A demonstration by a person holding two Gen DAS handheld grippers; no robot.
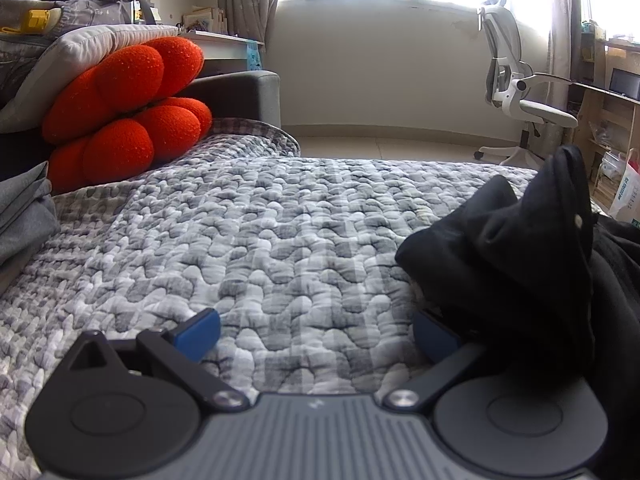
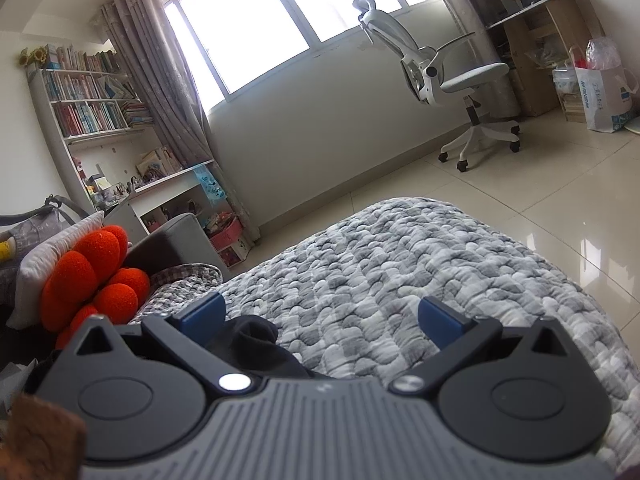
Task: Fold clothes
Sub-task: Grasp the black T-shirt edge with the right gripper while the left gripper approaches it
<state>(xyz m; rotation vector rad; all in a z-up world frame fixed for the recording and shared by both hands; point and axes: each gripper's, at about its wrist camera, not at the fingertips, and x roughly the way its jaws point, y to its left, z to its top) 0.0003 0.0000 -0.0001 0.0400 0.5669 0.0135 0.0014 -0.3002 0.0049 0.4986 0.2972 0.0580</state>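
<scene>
A black garment (image 1: pixel 516 240) lies bunched on the grey quilted bedspread (image 1: pixel 260 232), at the right in the left wrist view. My left gripper (image 1: pixel 316 330) is open, low over the bedspread, and the garment drapes over its right blue fingertip (image 1: pixel 434 338). My right gripper (image 2: pixel 322 320) is open above the bedspread (image 2: pixel 380 264). A black piece of the garment (image 2: pixel 260 340) lies just below its left fingertip (image 2: pixel 204 316), partly hidden by the gripper body.
An orange flower-shaped cushion (image 1: pixel 124 116) leans against a grey sofa arm (image 1: pixel 244 92) at the left. Folded grey cloth (image 1: pixel 24 216) sits at the far left. A white office chair (image 2: pixel 452 76), a desk and a paper bag (image 2: pixel 604 96) stand on the tiled floor.
</scene>
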